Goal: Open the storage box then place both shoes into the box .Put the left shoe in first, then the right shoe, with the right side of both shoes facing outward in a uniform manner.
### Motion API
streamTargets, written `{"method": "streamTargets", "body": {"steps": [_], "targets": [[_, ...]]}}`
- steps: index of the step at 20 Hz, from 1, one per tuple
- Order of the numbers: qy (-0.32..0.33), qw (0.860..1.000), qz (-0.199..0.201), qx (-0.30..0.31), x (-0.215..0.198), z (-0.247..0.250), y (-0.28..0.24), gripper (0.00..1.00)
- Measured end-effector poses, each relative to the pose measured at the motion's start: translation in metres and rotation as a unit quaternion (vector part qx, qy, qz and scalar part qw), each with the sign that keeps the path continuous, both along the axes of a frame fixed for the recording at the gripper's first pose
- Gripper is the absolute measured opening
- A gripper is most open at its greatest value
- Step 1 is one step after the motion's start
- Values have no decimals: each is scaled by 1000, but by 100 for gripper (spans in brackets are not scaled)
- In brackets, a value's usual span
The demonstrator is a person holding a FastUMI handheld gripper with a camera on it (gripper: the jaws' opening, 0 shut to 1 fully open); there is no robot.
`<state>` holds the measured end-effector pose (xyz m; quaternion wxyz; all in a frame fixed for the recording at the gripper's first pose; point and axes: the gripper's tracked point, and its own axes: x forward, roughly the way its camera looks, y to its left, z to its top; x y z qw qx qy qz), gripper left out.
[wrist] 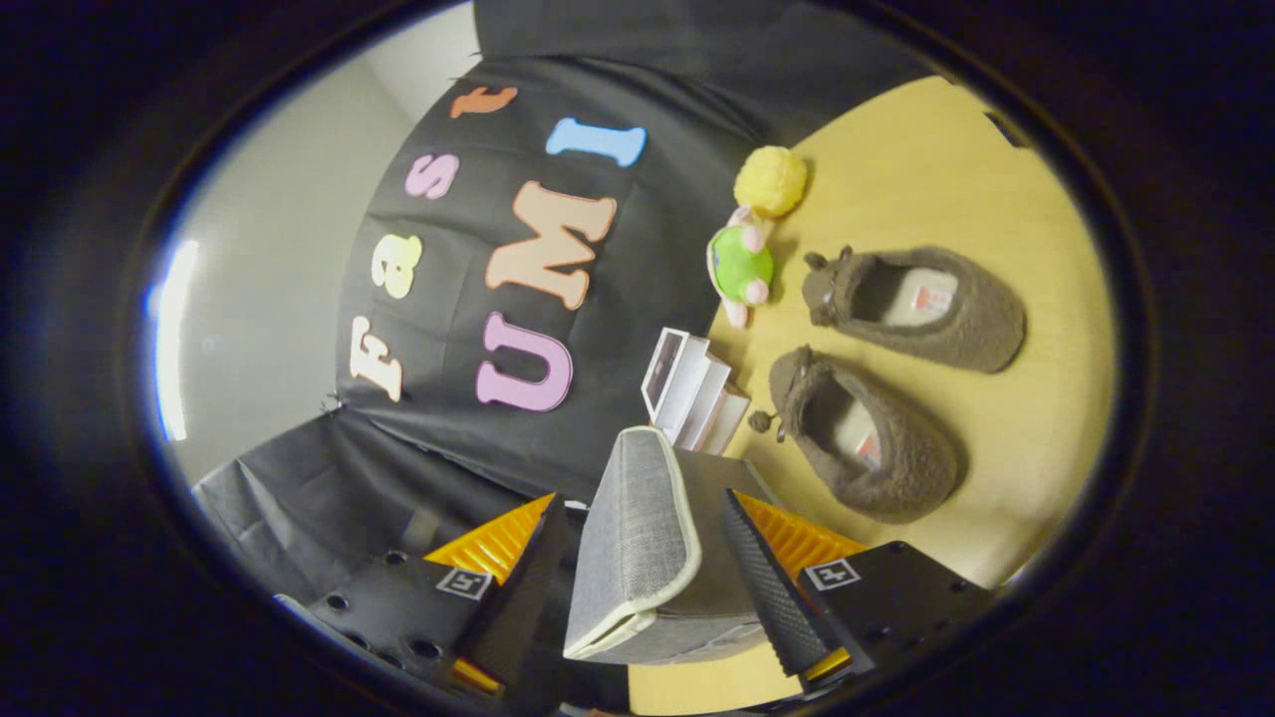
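You have the grey fabric lid of the storage box between the gripper's fingers, its pale piped edge running along the side nearer the wall. The fingers stand apart with the flap in the gap; one finger lies close along the flap's face, but a gap seems to show at the other, so you cannot count this as a firm pinch from here. The lid looks swung up off the box body, which fits the opening step: the flap has to be raised and out of the way before any shoe goes in.

Beyond the fingers, on the wooden table, the two fuzzy brown slippers lie side by side, openings up, toes pointing toward the wall. The nearer slipper sits just past the box; the farther slipper lies beside it, apart. Which is left and which right you cannot tell from this angle, so check before you pick.

A small white stack of cards leans near the box, and a green plush toy and a yellow pompom sit by the wall, clear of your path to the shoes.
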<state>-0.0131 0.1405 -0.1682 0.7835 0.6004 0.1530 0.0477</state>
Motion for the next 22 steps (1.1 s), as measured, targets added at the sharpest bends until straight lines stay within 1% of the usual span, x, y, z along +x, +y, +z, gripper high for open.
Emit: {"method": "streamTargets", "body": {"steps": [4,8,10,12,13,14,17,18,19,22], "targets": [[14,998,8,60,3,-13,19,97],[17,995,7,101,5,-17,29,82],[6,994,7,111,9,-11,31,82],[2,995,11,100,11,-7,32,83],[-2,995,12,95,12,-4,30,73],[-12,995,11,96,22,0,32,63],[-19,996,17,83,15,11,24,34],[-49,995,13,89,25,24,25,24],[-45,996,14,79,27,30,27,14],[-52,997,42,32,19,43,31,14]]}}
